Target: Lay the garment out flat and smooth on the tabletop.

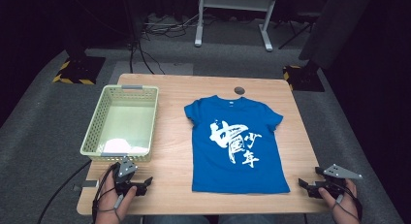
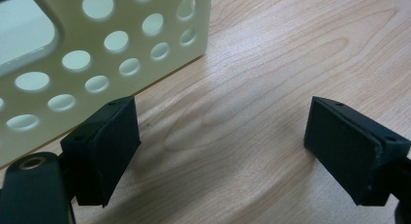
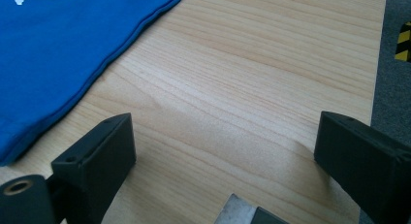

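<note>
Fingers wide apart on left gripper [image 2: 223,146], right gripper [image 3: 225,151]; nothing held.

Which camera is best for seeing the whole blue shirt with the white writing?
The high view: the shirt lies flat and whole on the table, print showing. The right gripper view catches just a corner of it with a bit of print. The left gripper view looks at the basket and bare wood.

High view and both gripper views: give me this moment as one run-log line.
shirt: flat on table | basket: left of shirt | left gripper: open, beside basket | right gripper: open, right of shirt, holding nothing
</note>
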